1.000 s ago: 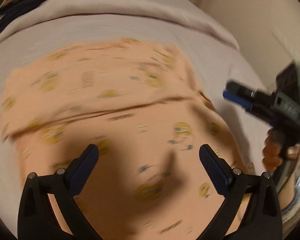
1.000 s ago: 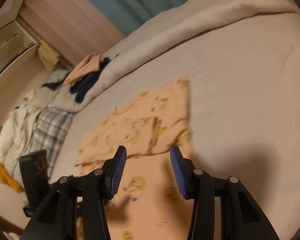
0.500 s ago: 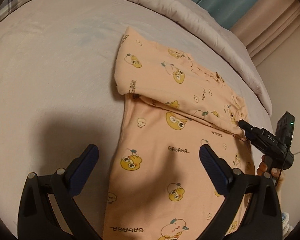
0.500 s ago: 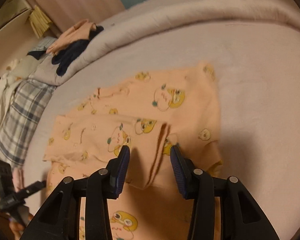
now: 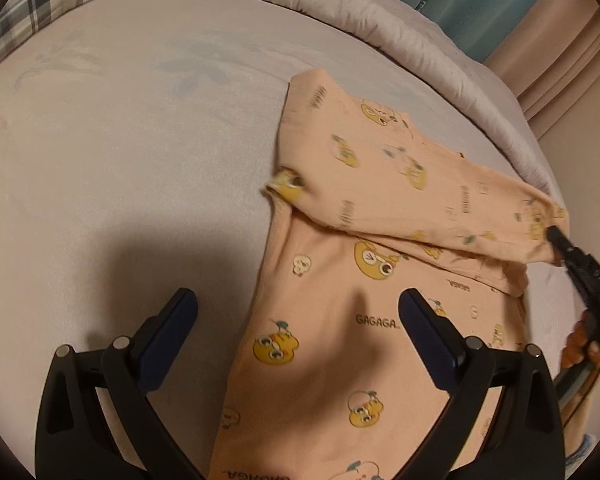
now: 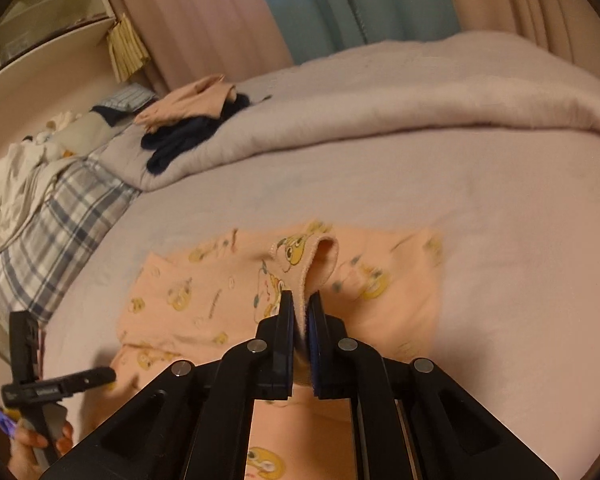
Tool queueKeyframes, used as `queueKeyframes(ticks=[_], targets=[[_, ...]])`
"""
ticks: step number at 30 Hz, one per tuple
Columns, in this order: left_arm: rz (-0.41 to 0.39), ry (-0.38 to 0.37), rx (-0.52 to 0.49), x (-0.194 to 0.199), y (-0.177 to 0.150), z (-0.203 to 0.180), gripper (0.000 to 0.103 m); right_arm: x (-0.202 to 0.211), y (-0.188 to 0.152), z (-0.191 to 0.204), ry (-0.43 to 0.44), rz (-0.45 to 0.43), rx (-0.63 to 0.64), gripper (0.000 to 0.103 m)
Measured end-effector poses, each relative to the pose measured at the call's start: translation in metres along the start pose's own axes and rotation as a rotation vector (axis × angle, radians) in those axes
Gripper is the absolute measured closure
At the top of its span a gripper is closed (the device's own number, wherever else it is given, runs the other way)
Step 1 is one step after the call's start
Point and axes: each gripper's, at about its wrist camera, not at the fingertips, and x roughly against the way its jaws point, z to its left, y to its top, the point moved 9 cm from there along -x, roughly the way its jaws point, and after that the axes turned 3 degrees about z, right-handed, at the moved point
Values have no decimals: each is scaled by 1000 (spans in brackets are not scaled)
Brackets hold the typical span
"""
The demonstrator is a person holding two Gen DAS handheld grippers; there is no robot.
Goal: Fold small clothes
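Note:
A peach pyjama top (image 5: 332,360) printed with yellow cartoon faces lies flat on the grey bed sheet (image 5: 120,160). One sleeve (image 5: 380,160) is folded across its chest. My left gripper (image 5: 298,300) hangs open over the top's left edge, with nothing between its fingers. My right gripper (image 6: 300,300) has its jaws closing, and the pads pinch the sleeve's cuff (image 6: 300,256), which stands up in a loop above them. In the left wrist view the right gripper (image 5: 556,240) holds the sleeve's end raised at the far right. The left gripper (image 6: 60,384) also shows at the lower left of the right wrist view.
A rolled grey duvet (image 6: 380,112) runs along the far side of the bed. On its left end lies a heap of dark and peach clothes (image 6: 188,120), and a plaid cloth (image 6: 60,216) lies beside it. Teal and pink curtains (image 6: 340,0) hang behind.
The right gripper has shut on the sleeve's cuff and lifted it off the top. The left gripper first swung to the top's left edge, then stayed there, open.

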Motion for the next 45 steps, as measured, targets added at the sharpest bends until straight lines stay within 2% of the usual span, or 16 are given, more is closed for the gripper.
queueKeyframes(ticks=[4,9,11,15,19,22,24,26,27,28,29,34,38,40,42,45], targets=[[2,40,-13,-6,7,1,2,-5,-7,-24,-58,48,-29,95],[-26,20,-2,3,16,-2,2,-22,-32,-43,-84,154,-86,95],[-45,11,-9,9,23,-7,2,-28,-40,-47,-93,195,-94,88],[-83,-15,-40,16,42,-26,3,-6,-31,-55,-68,115,-150,73],[-113,-66,-82,11,59,-56,6,8,-20,-50,-16,41,-138,72],[-94,-88,-103,-3,62,-70,18,2,-22,-35,42,50,-89,72],[-44,-100,-90,-20,60,-72,30,-8,-25,-26,69,67,-65,74],[4,-58,-68,-40,57,-63,34,-26,-33,-23,59,113,-42,75],[36,-26,-51,-51,53,-55,42,-32,-39,-22,51,135,-42,75],[29,-16,-51,-53,53,-52,43,-41,-45,-25,30,169,-44,76],[7,-20,-66,-51,55,-53,43,-45,-47,-26,24,177,-44,77],[25,32,-123,-54,53,-59,42,-48,-42,-23,5,173,-29,81],[11,-3,-76,-42,50,-55,42,-26,-43,-13,38,156,-36,81],[-9,-27,-50,-28,42,-47,39,-11,-46,-16,73,135,-41,75],[-28,-25,-39,-13,29,-39,31,3,-57,-19,77,140,-56,68],[-38,-17,-19,9,4,-19,29,17,-76,-21,110,165,-76,68]])
